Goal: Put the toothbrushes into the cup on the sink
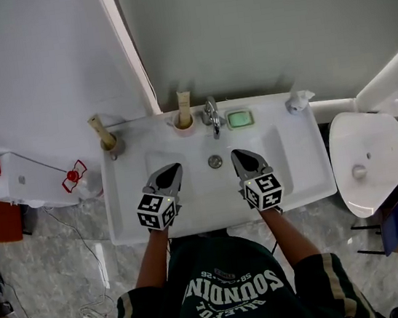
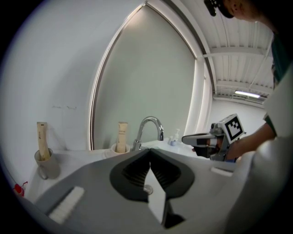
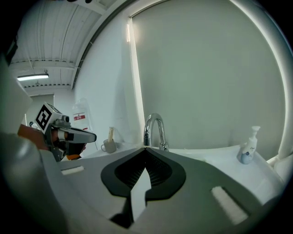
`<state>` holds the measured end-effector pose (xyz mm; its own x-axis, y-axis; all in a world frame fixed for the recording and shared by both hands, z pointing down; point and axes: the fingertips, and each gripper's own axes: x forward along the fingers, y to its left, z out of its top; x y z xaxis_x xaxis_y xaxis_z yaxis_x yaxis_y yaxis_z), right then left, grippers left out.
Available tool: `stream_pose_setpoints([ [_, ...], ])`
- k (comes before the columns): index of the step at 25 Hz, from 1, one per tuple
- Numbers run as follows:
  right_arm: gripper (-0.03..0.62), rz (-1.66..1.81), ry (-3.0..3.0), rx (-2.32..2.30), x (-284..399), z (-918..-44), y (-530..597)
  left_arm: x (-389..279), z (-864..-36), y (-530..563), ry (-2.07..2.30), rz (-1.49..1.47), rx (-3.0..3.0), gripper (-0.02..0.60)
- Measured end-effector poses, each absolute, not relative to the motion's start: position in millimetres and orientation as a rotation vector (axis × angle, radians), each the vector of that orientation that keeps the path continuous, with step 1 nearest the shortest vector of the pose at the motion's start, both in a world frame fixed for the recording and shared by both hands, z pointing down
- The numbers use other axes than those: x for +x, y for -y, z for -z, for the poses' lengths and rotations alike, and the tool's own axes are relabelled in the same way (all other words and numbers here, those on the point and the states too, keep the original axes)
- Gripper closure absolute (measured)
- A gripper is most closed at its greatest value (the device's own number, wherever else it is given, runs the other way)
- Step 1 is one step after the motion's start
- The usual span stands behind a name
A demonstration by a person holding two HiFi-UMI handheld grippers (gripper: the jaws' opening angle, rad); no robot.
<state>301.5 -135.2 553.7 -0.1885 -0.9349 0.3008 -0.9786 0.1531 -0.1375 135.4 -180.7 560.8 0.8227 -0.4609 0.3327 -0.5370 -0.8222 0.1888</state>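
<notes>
A grey cup (image 1: 113, 147) stands on the back left corner of the white sink (image 1: 303, 169) with a tan toothbrush (image 1: 98, 129) upright in it. A second tan toothbrush (image 1: 185, 104) stands in a pinkish cup (image 1: 184, 124) just left of the faucet (image 1: 212, 116). Over the basin, my left gripper (image 1: 173, 168) and right gripper (image 1: 236, 154) hover side by side. Both are shut and hold nothing. The left gripper view shows the grey cup (image 2: 47, 165), the pinkish cup (image 2: 120, 148) and the faucet (image 2: 149, 129) beyond its jaws. The right gripper view faces the faucet (image 3: 154, 130).
A green soap bar (image 1: 240, 119) lies right of the faucet, and a pump bottle (image 1: 295, 102) stands at the back right corner. A white ceramic fixture (image 1: 367, 160) sits to the right of the sink. A white box (image 1: 33, 181) and cables lie at the left.
</notes>
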Motion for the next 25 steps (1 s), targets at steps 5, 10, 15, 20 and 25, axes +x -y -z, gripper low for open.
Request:
stream_pose_setpoints([
  [5, 0.592, -0.437, 2.283, 1.902, 301, -551, 133, 133, -560, 178, 0.778, -0.392, 2.728, 0.531],
  [10, 0.592, -0.43, 2.28, 1.895, 301, -550, 131, 130, -559, 173, 0.788, -0.394, 2.722, 0.531],
  [15, 0.592, -0.43, 2.289, 1.894, 300, -549, 126, 126, -559, 168, 0.797, -0.392, 2.722, 0.531],
  [20, 0.592, -0.441, 2.294, 1.889, 299, -552, 121, 125, -559, 163, 0.797, -0.392, 2.718, 0.531],
  [25, 0.592, -0.452, 2.294, 1.887, 298, -555, 117, 123, -561, 160, 0.804, -0.391, 2.715, 0.531],
])
